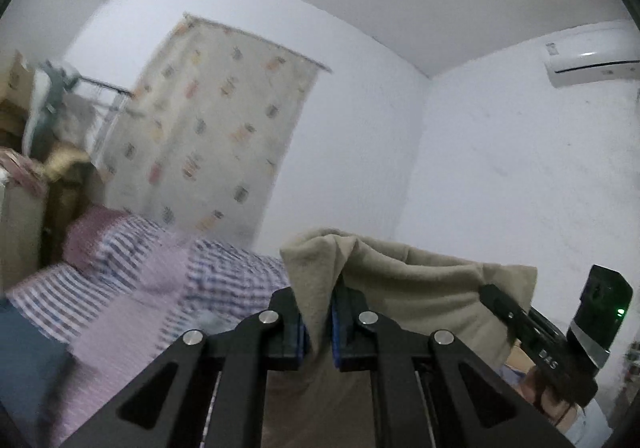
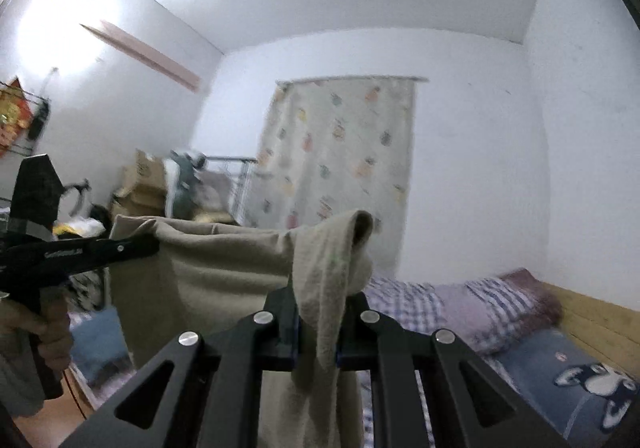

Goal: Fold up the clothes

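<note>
Each hand-held gripper, left [image 1: 319,322] and right [image 2: 318,322], clamps the beige cloth [image 2: 224,268].

Black left gripper [image 1: 318,322] — silver screws, blue pads, bare-skinned hand [image 2: 38,332]

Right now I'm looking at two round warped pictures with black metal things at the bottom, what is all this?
Each picture comes from a wide-angle camera mounted on a hand-held two-finger gripper; a person holds one in each hand. The left camera shows the left gripper shut on a beige garment, with the right gripper at the cloth's far edge. The right camera shows the right gripper pinching the same cloth. The garment hangs stretched between them, lifted above a bed with checked bedding. A patterned curtain hangs behind.
</note>
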Available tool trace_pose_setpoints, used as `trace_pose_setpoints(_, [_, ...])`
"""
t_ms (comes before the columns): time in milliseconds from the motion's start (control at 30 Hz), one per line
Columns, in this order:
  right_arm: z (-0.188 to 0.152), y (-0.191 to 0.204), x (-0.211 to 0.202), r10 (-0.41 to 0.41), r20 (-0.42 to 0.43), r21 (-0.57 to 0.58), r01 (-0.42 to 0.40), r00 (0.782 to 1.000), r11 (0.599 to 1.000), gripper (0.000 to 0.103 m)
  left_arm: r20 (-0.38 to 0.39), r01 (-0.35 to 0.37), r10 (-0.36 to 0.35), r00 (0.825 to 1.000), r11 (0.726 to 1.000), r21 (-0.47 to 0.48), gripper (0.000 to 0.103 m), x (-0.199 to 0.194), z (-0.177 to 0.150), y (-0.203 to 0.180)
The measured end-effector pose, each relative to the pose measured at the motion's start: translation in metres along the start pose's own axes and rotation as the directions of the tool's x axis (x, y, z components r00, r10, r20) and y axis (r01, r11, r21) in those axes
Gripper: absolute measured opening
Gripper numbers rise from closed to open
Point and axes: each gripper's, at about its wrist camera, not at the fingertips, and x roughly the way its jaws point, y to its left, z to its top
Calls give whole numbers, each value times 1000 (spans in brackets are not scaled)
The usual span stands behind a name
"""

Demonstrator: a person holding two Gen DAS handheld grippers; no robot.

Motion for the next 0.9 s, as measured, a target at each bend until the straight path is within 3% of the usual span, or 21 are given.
trace_pose_setpoints(133, [32, 48, 17, 105, 44, 14, -106, 993, 994, 11, 67, -98, 97, 993, 995, 10, 8, -37, 44, 33])
trace_pose_setpoints(367, [53, 152, 70, 312, 70, 41, -315, 948, 948, 11, 92, -311, 313, 945, 950, -31, 8, -89, 77, 131])
trace_pose_setpoints(700, [5, 316, 160, 556, -48, 112, -548, 830, 829, 11, 49, -551, 559, 827, 826, -120, 8, -148, 66, 283])
trace_pose_setpoints(900, [-36, 399, 228, 624, -146, 172, -601, 768, 781, 11, -38, -637, 640, 768, 756, -150, 8, -135, 43, 377])
